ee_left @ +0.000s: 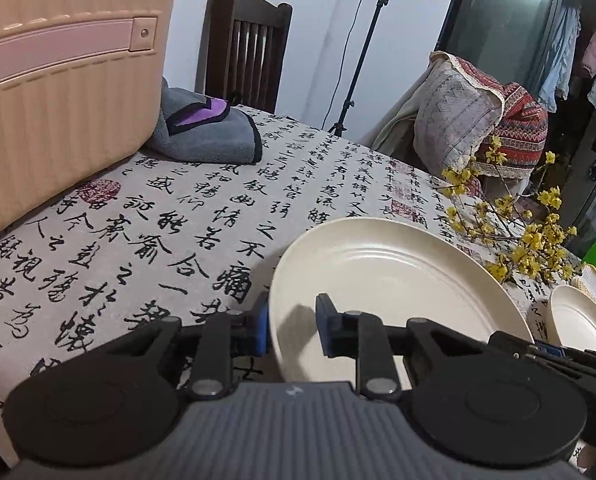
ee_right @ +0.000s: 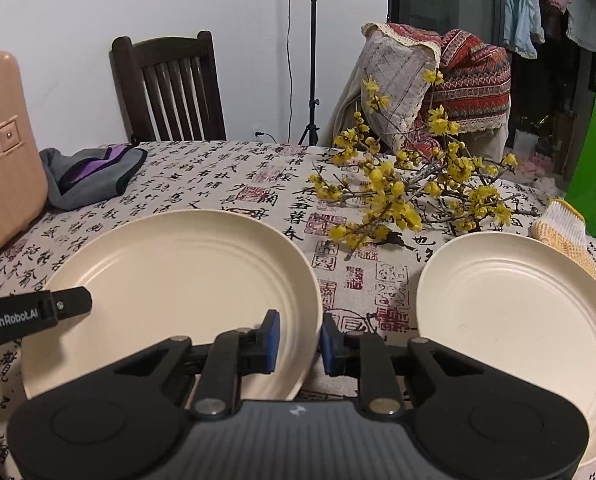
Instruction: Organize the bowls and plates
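Both claws clamp 1 plate [ee_right: 170, 280] by opposite rims — left gripper [ee_left: 292, 326], right gripper [ee_right: 300, 342]. The second plate [ee_right: 514, 320] lies apart, unstacked.

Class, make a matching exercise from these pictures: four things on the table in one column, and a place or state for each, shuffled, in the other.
1 left plate
2 right plate
3 grey cloth
4 flowering branch

A beside the peach suitcase
B rim gripped by left claw and right claw
C yellow blossoms, beyond the plates
D no claw on it

Pairs: 1-B, 2-D, 3-A, 4-C
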Tool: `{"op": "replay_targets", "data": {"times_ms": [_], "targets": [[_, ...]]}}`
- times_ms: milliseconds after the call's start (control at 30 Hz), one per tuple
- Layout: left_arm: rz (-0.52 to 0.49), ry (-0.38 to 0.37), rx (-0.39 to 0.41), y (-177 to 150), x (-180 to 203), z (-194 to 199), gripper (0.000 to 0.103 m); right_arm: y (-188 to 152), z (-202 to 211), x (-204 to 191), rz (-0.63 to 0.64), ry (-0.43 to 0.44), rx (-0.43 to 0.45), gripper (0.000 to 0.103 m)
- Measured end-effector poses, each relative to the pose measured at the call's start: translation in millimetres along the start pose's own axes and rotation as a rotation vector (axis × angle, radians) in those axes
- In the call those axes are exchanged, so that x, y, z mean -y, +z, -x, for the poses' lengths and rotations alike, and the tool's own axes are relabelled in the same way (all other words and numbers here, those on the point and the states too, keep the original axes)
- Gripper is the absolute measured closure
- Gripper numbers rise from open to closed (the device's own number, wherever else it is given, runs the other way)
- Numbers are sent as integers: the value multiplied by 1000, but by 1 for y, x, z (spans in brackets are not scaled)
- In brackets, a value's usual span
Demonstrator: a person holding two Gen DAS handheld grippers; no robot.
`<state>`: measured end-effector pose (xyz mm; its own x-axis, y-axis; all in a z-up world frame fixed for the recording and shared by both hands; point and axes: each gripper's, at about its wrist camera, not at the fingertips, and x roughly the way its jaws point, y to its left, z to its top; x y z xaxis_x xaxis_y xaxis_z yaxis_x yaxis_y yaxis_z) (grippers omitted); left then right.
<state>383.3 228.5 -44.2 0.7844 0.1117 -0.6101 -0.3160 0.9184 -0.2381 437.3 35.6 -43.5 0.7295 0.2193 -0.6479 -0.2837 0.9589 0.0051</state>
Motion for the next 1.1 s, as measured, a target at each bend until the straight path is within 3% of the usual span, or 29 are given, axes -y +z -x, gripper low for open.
{"op": "replay_targets", "data": {"times_ms": [800,1100], "targets": [[-54,85,42,-6,10,1,79,-2,3,-3,41,19,-1,83],[-2,67,49,-4,0,2,79,-5,5,-9,66,18,15,83]]}}
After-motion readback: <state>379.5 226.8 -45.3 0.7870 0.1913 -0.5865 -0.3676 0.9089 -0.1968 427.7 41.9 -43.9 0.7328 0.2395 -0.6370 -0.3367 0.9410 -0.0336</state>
